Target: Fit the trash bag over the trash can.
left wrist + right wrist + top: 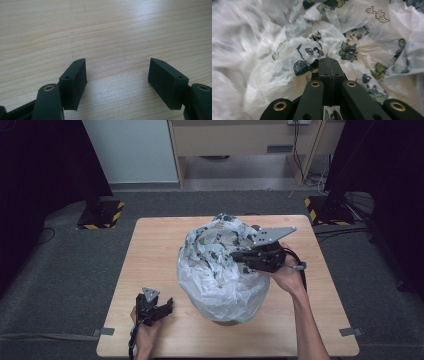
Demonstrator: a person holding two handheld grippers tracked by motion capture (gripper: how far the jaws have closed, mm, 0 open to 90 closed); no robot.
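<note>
A white plastic bag printed with pandas stands puffed up in the middle of the wooden table, draped over a container whose brownish base peeks out below. My right gripper reaches into the bag's open top from the right. Its jaws are shut, and in the right gripper view a fold of the bag film is pinched at their tip. My left gripper rests low near the table's front left, pointing toward the bag. It stands open with bare wood between its pads.
Two black stands on yellow-and-black striped bases sit on the carpet behind the table, one at the left and one at the right. A wooden desk stands at the back. Grey tape tabs mark the front corners.
</note>
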